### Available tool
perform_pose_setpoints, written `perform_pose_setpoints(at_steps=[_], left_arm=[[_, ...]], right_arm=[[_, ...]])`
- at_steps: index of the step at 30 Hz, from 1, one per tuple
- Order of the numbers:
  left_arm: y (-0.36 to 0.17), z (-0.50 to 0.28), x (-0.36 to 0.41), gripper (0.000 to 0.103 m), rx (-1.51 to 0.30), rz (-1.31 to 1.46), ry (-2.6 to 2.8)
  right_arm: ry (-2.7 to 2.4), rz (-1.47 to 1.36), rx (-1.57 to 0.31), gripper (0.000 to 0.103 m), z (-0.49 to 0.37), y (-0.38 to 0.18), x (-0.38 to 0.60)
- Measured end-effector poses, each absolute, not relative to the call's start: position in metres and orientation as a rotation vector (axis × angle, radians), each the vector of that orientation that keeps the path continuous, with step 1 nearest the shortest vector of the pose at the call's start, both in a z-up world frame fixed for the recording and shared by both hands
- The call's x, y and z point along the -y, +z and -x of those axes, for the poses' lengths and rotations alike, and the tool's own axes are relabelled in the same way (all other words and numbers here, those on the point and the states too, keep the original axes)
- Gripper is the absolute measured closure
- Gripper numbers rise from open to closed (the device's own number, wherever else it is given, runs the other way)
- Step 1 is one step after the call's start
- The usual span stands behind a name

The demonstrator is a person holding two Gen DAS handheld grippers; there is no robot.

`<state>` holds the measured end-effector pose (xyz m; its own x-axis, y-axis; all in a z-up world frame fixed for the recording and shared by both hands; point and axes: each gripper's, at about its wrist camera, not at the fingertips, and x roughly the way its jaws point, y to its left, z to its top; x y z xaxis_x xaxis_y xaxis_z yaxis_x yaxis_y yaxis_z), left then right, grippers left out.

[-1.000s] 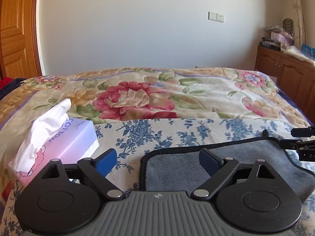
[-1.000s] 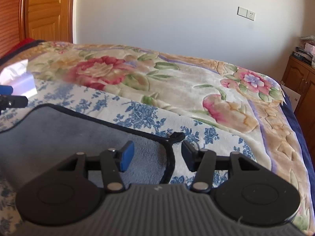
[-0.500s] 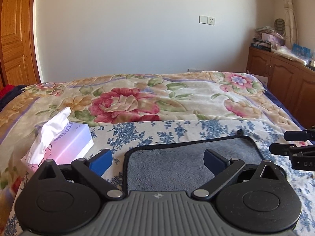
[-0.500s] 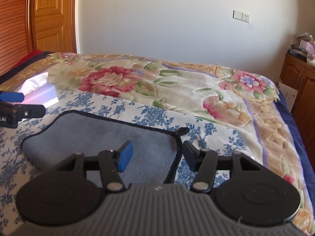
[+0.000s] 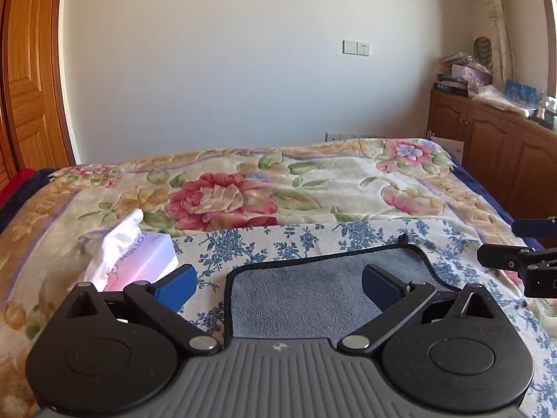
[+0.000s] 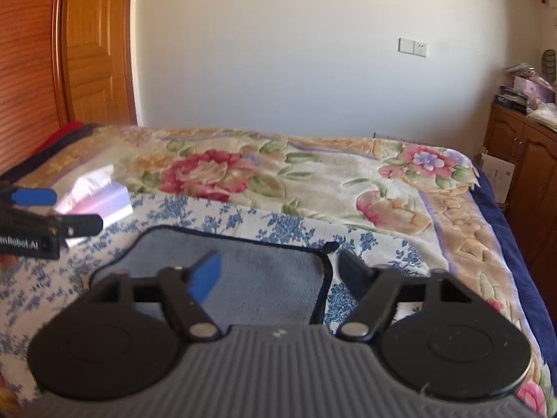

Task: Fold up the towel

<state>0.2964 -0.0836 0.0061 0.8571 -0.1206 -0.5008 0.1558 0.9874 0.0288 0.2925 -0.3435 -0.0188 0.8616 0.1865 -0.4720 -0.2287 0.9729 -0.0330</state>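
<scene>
A grey towel with a dark border lies flat on the blue-flowered sheet on the bed; it also shows in the right wrist view. My left gripper is open and empty, held above the towel's left part. My right gripper is open and empty, above the towel's right edge, near its small corner loop. Each gripper shows at the edge of the other's view: the right one and the left one.
A pink tissue box stands left of the towel, also in the right wrist view. A floral blanket covers the bed behind. A wooden cabinet stands at the right, a wooden door at the left.
Both grippers have pulled back and risen from the towel, so more of it and the bed shows. Both stay open and empty.
</scene>
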Motion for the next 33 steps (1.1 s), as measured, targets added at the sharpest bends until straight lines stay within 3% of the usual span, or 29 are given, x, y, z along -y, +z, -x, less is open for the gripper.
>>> perform_pose_setpoints(at_steps=[5,33], left_arm=[[0.021,-0.275,0.083,0.0,-0.489,-0.082,-0.143],[0.068,-0.151,0.058,0.0,-0.445,-0.101,-0.103]], right_arm=[[0.213,0.07,-0.443,0.0,-0.272,-0.005,0.341],[0.138,0.061,-0.453,0.0,-0.169,0.008,0.326]])
